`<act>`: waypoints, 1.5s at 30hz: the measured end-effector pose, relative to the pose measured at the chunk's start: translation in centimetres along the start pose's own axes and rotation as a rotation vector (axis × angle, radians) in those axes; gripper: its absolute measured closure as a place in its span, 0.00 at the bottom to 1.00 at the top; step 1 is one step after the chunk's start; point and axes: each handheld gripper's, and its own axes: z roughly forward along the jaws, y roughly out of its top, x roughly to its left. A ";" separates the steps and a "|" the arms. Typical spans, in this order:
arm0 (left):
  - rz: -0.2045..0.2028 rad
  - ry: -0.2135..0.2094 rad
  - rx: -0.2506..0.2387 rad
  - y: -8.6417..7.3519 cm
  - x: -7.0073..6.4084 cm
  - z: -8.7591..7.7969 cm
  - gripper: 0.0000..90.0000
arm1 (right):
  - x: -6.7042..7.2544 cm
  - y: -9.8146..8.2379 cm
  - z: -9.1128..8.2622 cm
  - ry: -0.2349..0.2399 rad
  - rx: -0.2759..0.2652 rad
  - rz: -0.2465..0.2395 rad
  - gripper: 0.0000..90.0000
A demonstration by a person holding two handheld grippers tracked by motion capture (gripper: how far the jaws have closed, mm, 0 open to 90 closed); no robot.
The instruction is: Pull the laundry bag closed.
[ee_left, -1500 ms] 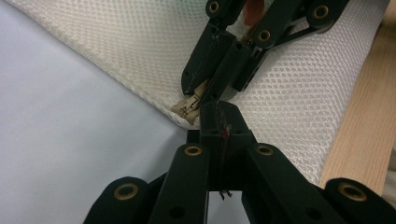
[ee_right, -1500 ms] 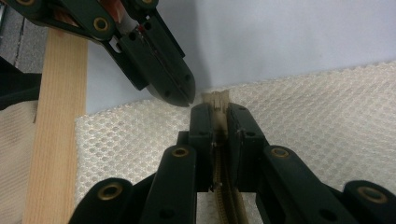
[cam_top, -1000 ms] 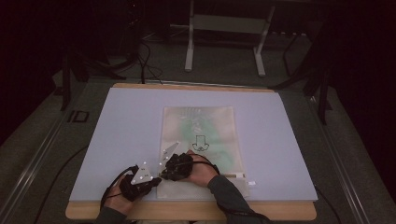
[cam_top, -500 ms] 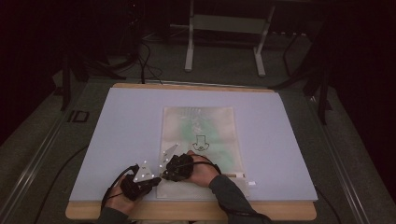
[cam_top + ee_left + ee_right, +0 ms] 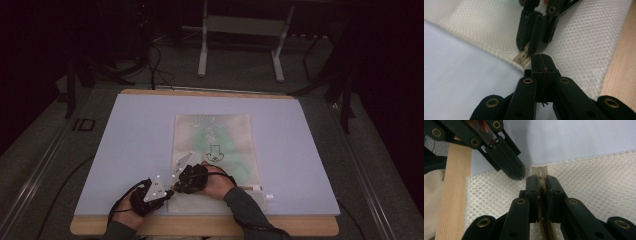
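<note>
Right gripper view: right hand-held gripper (image 5: 541, 183) clamped on zipper pull (image 5: 540, 173); left hand-held gripper (image 5: 541, 60) clamped on mesh bag (image 5: 584, 47) corner. Risk: mesh slips, zipper jams.

Premises present as a laboratory or recording studio rather than a home. A wooden-edged table (image 5: 200, 93) carries a pale lavender mat (image 5: 140, 135) as a plain work surface. Surroundings are unlit and dark. Grey carpeted floor (image 5: 45, 150) around the table. Loose black cables (image 5: 155, 65) trail across the floor beyond the far edge. A white metal stand (image 5: 240, 45) with two upright legs sits behind the table. A metal rail (image 5: 35, 175) runs along the left side.
</note>
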 end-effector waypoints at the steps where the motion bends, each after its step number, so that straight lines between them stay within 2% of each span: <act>1: 0.006 -0.005 -0.001 0.0 -0.1 0.1 0.99 | 0.0 0.0 0.0 0.000 -0.001 -0.001 0.91; 3: 0.030 -0.012 0.002 0.1 -0.3 0.4 0.99 | 0.0 0.0 0.0 -0.001 -0.003 -0.003 0.91; 4: 0.038 -0.003 0.004 0.2 -0.4 0.4 0.99 | 0.0 0.0 0.0 0.000 -0.003 -0.002 0.91; 7: 0.023 0.013 0.017 0.2 -0.6 0.4 1.00 | 0.0 0.0 0.0 -0.002 -0.004 -0.004 0.91; 11: -0.018 0.007 0.013 0.0 -0.4 0.4 1.00 | 0.2 -0.1 0.0 -0.015 -0.002 -0.016 0.91; 15: -0.018 0.021 0.024 0.2 -0.6 0.4 1.00 | 0.3 -0.2 -0.2 -0.020 0.002 -0.022 0.91; 21: -0.032 0.023 0.025 0.1 -0.6 0.4 1.00 | 0.6 -0.2 -0.6 -0.038 0.045 -0.055 0.91; 30: -0.043 0.021 0.026 0.2 -0.5 0.5 1.00 | 0.7 -0.4 -0.9 -0.040 0.061 -0.067 0.91; 38: -0.045 0.026 0.028 0.2 -0.6 0.4 1.00 | 0.7 -0.8 -1.2 -0.038 0.053 -0.069 0.91; 43: -0.068 0.003 0.014 0.1 -0.3 0.4 1.00 | 0.6 -0.9 -1.0 -0.035 0.046 -0.065 0.91; 45: -0.105 -0.026 -0.014 -0.3 0.1 0.4 1.00 | 0.6 -0.9 -0.9 -0.031 0.038 -0.059 0.91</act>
